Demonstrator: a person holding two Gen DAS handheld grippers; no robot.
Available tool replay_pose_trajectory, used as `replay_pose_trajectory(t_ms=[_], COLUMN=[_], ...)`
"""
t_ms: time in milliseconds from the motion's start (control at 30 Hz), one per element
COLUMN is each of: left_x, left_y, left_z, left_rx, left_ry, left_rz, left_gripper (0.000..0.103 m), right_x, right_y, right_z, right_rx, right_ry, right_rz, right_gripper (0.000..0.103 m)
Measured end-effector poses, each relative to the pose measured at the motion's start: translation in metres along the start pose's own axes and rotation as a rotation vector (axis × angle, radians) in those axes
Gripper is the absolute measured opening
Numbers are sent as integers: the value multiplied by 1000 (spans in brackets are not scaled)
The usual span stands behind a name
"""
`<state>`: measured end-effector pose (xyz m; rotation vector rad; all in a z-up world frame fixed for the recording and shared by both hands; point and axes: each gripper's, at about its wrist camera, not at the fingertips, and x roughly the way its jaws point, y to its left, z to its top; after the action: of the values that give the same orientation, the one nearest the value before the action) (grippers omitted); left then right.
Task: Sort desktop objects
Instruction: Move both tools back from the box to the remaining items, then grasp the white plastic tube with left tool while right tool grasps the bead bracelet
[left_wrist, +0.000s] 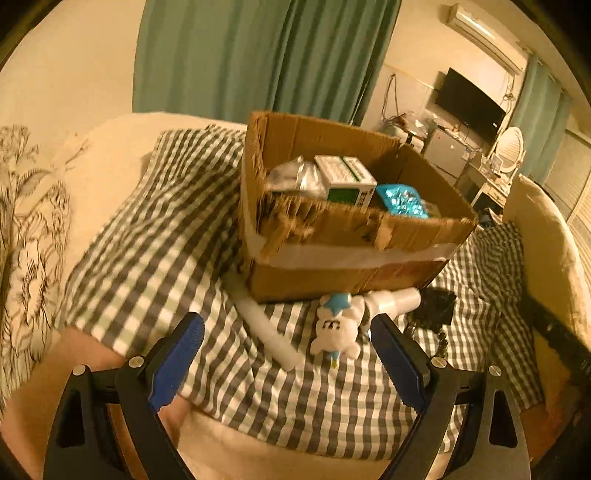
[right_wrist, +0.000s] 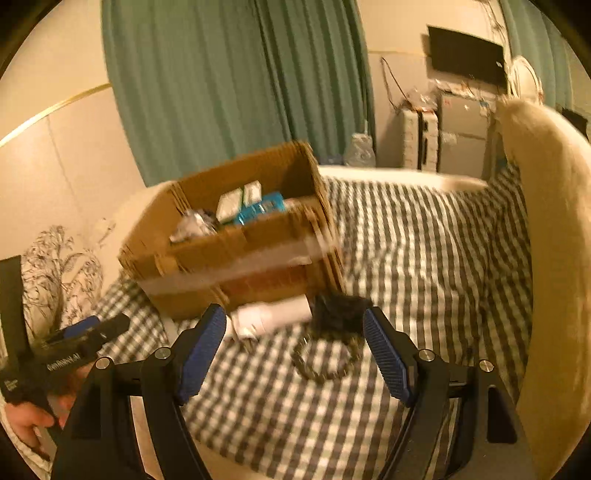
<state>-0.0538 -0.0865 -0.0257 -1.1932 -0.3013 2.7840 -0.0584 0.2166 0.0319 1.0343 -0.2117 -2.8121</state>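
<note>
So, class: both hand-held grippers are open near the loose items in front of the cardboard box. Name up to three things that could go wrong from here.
1. The plush toy, white bottle and white tube lie crowded together, so the left hand-held gripper might catch two at once.
2. The beaded chain trails from the black pouch; lifting one may drag the other.
3. The cardboard box sits on soft checked bedding; a bump might tip it.

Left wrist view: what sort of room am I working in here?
Most likely a bedroom: the cardboard box sits on a checked bedspread, with a floral pillow beside it, green curtains behind and a wall television beyond.
</note>
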Motion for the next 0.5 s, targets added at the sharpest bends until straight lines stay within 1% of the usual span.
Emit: replay_pose_trajectory(t_ms=[67,100,200,267,333,400,433,500], left_x=[6,9,22,31,40,46,50,56], left_y=[1,1,-2,-7,-11,-12,-12,-10], left_z=[-8,-11,-27,-35,-41,-44,-44,-43], left_rx=[4,4,11,41,65,66,59,36], left_ry=[7,11,41,56,66,70,77,81], left_rz=[23,33,43,56,48,26,15,25], left_gripper=[94,94,94,94,94,94,94,94], right_x=[7,12,30,40,48,53,56,65], right_y=[-9,-13,-23,-29,-32,-29,-27,-23], right_z=[-11,-18,-35,-41,-45,-44,-44,-46], right_rx=[36,46,60,77,87,75,64,46], right_ry=[17,24,68,97,117,121,125,143], right_rz=[-9,-27,-65,-72,-71,-72,-72,-73], right_gripper=[77,77,77,77,77,77,77,77])
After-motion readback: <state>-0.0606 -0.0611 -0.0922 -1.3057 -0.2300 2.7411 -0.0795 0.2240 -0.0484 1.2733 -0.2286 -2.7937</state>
